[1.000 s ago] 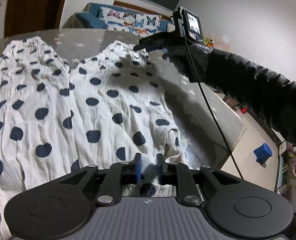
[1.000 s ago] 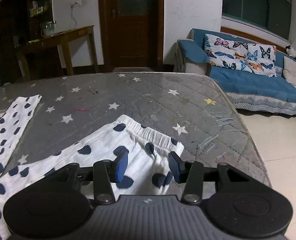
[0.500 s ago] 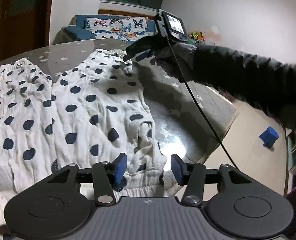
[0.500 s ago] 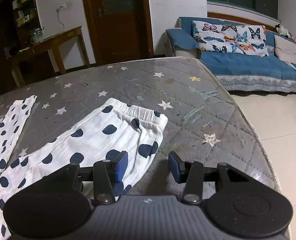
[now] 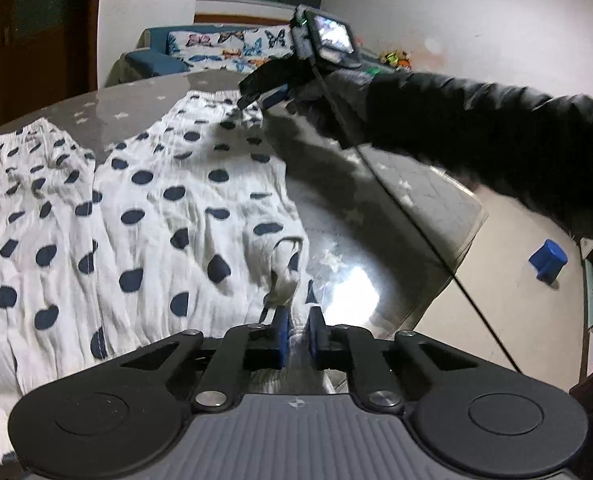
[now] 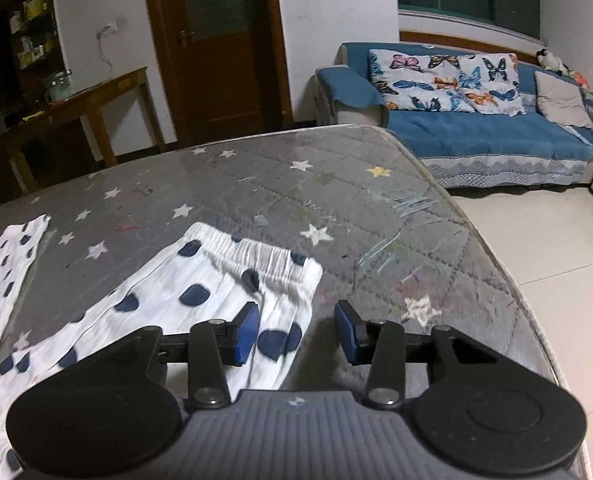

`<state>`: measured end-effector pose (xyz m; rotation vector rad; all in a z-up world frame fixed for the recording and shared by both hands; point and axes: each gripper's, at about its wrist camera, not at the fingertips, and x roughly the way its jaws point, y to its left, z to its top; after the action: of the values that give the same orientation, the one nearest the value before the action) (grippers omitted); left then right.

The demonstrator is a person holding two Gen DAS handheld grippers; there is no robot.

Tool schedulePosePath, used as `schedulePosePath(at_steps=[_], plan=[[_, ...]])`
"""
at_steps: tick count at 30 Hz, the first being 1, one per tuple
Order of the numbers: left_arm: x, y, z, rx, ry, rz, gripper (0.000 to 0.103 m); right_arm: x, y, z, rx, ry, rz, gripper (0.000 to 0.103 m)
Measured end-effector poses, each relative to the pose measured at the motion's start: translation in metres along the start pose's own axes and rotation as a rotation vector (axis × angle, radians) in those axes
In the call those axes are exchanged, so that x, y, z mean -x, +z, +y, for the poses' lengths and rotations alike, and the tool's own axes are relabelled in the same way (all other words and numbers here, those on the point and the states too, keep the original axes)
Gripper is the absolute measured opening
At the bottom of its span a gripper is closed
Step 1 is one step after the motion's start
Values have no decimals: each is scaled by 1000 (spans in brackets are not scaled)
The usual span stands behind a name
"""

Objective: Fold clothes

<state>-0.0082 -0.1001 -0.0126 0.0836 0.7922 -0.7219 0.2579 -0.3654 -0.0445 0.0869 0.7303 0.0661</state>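
White trousers with dark blue dots [image 5: 144,216] lie spread on a grey star-print mattress [image 5: 376,208]. My left gripper [image 5: 296,330] is shut on the trousers' waist edge at the near right corner; a fold of cloth rises just ahead of it. My right gripper [image 6: 294,334] is open, low over the elastic cuff [image 6: 256,256] of the right leg, its left finger [image 6: 246,332] above the cloth. In the left wrist view the right gripper [image 5: 262,90] hangs over that far cuff. The other leg [image 6: 12,252] lies to the left.
The mattress edge [image 6: 496,264] drops to a tiled floor on the right. A blue sofa with butterfly cushions [image 6: 476,120] stands beyond. A wooden table [image 6: 88,100] and a door [image 6: 216,40] are at the back. A blue stool [image 5: 548,260] sits on the floor.
My left gripper opened half a second ago, then shut on the waist edge. My right gripper stayed open and shifted slightly over the cuff.
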Motion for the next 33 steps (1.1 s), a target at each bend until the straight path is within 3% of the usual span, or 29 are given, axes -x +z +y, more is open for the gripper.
schedulePosePath(at_steps=[2,5,8,13,16,20,25,33], plan=[[2,2,0,2,-16,-8,10,-4,1,2,2,-3,-7,33],[3,3,1,14,-43,-16,10,-7,4,3,12,-7,-10,15],[10,5,2,19,-56,-36,10,-7,8,2,15,-22,-6,9],[22,6,15,72,-80,-72,10,5,18,-7,-32,-45,-21,7],[27,2,23,108,-89,-80,10,4,19,0,19,-82,11,7],[37,0,31,135,-94,-106,10,16,31,10,37,-78,-10,7],[54,-3,44,177,-91,-157,10,29,59,39,96,-77,-43,6],[91,-12,70,262,-71,-261,10,40,98,115,195,-43,-95,5]])
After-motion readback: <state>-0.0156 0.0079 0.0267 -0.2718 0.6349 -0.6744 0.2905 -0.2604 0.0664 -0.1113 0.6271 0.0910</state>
